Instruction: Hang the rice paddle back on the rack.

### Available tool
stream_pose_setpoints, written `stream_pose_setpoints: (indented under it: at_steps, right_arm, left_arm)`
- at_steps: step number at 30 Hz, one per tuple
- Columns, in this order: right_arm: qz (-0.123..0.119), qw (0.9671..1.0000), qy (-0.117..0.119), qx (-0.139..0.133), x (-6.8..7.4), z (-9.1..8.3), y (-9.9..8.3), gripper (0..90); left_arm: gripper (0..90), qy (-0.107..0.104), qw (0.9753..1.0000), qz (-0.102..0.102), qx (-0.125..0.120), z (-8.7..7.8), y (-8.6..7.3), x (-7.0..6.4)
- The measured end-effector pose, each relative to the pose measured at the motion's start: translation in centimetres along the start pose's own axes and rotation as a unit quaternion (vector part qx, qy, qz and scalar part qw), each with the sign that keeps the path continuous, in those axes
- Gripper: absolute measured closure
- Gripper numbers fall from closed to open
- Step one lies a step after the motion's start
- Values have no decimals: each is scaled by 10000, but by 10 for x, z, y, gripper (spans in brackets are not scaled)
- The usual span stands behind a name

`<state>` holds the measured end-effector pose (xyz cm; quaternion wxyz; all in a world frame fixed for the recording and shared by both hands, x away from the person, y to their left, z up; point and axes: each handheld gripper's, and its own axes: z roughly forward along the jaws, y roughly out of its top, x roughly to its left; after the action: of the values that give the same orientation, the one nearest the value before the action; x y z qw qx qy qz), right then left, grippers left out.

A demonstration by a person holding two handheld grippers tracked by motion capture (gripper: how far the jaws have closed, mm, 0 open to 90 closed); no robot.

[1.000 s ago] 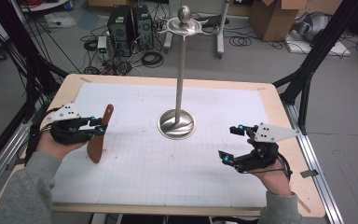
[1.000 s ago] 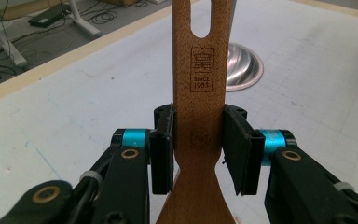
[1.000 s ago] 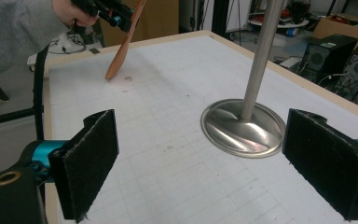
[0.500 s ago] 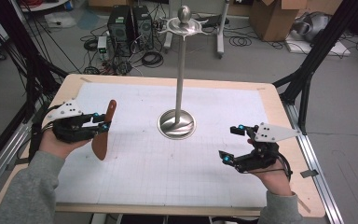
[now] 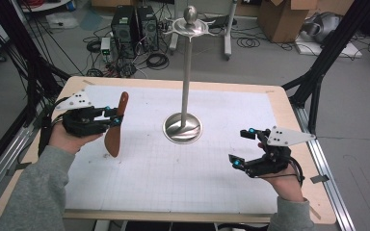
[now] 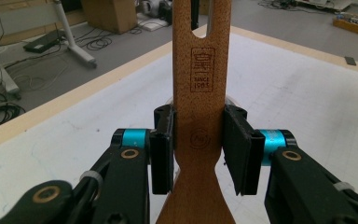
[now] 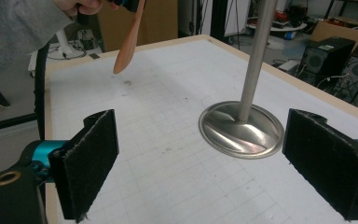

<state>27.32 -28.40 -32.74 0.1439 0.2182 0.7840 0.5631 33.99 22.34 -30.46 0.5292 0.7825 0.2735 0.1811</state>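
Wooden spatula stood near-upright, clamped in left gripper, left of stand; right gripper gaped empty.

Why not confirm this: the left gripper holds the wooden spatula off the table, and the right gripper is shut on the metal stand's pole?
Not quite. The right gripper is open and holds nothing; the right gripper view shows the metal stand beyond its jaws. The left gripper does hold the wooden spatula off the table.
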Motion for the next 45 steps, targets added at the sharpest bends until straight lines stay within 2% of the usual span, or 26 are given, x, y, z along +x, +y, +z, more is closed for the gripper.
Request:
stream_pose_setpoints:
  at_steps: [5, 9, 23, 28, 32, 41, 45]
  right_arm:
    - [38, 10000, -38, -68, -4, -4, -1, 94]
    - [64, 9999, -33, -121, -5, -6, -1, 94]
    - [95, 9997, 43, -243, -9, -7, -2, 94]
    - [103, 9995, 79, -280, -11, -6, -2, 95]
    - [119, 9996, 105, -252, -11, -5, -2, 94]
    - [134, 9998, 89, -154, -12, -3, -3, 94]
    - [138, 9997, 89, -199, -13, -4, -3, 94]
  left_arm:
    - [651, -44, 10000, 29, -57, 2, 13, 0]
    - [651, 81, 9998, 112, -116, 3, 22, 1]
    - [651, 48, 9998, 135, -156, 15, 50, 7]
    - [651, 91, 9997, 155, -145, 19, 65, 9]
    - [651, 196, 9992, 272, -202, 20, 77, 8]
    - [651, 140, 9992, 238, -285, 19, 101, 11]
    - [651, 142, 9992, 203, -309, 19, 110, 14]
